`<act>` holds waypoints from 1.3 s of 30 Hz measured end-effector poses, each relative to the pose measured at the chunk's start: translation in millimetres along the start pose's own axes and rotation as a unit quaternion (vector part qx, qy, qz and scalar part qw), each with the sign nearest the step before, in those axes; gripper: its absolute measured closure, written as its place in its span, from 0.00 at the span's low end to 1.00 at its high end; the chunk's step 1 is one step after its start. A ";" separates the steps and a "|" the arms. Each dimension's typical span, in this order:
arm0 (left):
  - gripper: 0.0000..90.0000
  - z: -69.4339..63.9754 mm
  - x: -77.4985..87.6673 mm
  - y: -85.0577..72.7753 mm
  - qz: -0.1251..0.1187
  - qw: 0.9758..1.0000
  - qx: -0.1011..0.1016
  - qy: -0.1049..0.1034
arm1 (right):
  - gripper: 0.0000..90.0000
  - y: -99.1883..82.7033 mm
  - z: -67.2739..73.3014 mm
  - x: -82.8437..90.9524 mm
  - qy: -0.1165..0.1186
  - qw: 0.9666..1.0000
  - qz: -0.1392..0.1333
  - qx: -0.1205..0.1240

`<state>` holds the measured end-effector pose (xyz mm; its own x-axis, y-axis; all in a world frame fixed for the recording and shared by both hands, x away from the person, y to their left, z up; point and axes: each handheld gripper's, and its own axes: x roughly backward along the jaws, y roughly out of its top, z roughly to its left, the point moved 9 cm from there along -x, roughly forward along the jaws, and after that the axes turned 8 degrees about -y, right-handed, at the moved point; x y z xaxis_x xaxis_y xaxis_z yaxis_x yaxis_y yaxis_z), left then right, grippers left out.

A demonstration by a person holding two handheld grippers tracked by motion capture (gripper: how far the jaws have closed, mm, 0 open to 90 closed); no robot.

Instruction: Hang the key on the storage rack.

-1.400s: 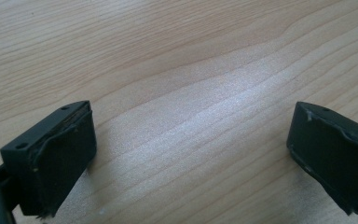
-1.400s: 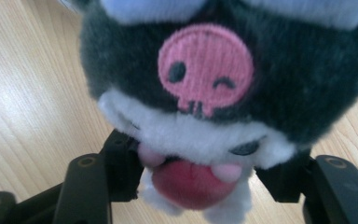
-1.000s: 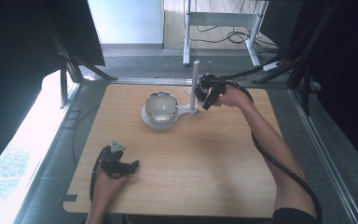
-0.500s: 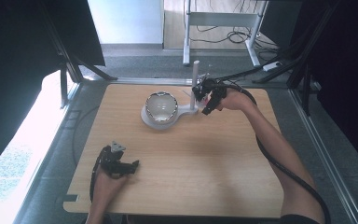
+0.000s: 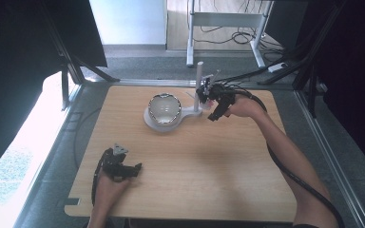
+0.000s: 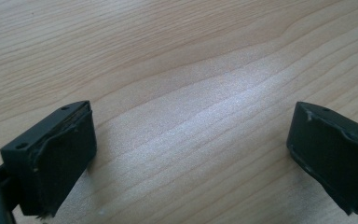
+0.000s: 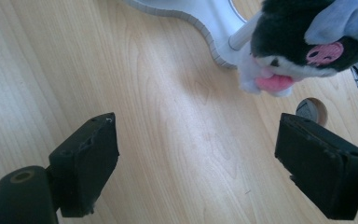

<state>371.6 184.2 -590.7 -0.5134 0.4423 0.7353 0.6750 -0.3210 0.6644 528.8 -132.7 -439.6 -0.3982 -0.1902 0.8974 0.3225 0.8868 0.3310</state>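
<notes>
Where visible, black-and-white plush toy [image 7: 303,42], pink-cheeked

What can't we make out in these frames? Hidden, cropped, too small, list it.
- Plush toy: right gripper view, cropped by the top and right edges; in the high view, too small and masked by the right tongs.
- Stand's white base: right gripper view, cut off at the top edge.
- Bowl contents: high view, glare on the shiny inside.
- Left tongs: high view, too small to read the jaw gap; the left gripper view shows them open.
</notes>
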 end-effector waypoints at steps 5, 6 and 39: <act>0.02 0.2 0.0 0.0 0.000 1.000 -0.001 0.000 | 0.14 -6.3 5.7 4.5 -0.003 1.000 -0.006 0.001; 0.02 0.0 0.0 0.0 0.000 1.000 0.000 0.000 | 0.14 -7.6 6.7 5.8 -0.002 1.000 -0.008 0.001; 0.02 0.0 0.0 0.0 0.000 1.000 0.000 0.000 | 0.13 -67.8 43.2 36.9 -0.028 0.998 -0.064 -0.012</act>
<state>371.5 184.2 -590.7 -0.5134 0.4421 0.7355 0.6747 -0.3217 0.6643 455.2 -181.7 -441.5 -0.4836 -0.2763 0.8305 0.2874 0.8461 0.4489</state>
